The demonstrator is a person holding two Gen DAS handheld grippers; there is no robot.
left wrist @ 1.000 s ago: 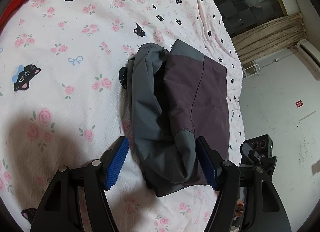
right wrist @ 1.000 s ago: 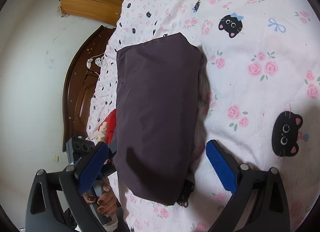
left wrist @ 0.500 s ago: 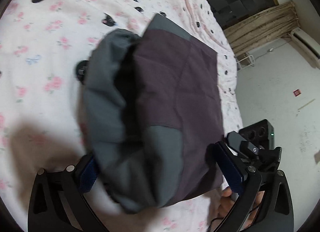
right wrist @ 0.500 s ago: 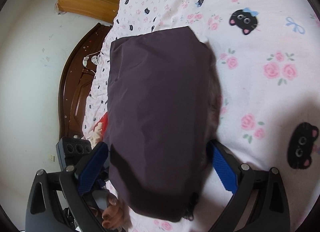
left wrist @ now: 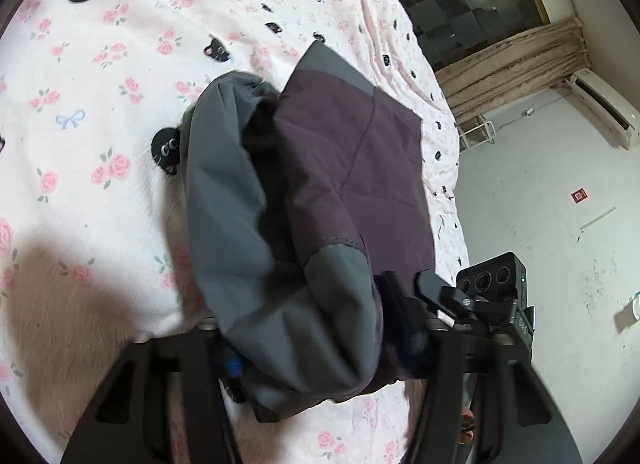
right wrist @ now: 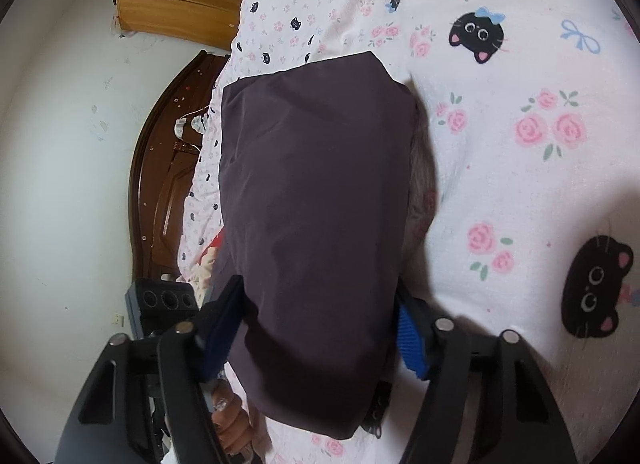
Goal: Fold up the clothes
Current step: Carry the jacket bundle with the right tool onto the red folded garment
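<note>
the left gripper [left wrist: 312, 348] is seen closing, its fingers pressed into the grey end of the folded garment [left wrist: 320, 191]. the right gripper [right wrist: 316, 328] is closing with the purple end set between its fingers. the garment is laid mid-frame on the cat-print bed [left wrist: 100, 63].

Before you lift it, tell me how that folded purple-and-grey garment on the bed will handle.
The garment looks thin and floppy: its grey edge bunches into soft folds, so it will probably sag. It seems light. The smooth fabric may slip, and the fold could open, though both hand-held grippers, left and right, are closing around it.
</note>
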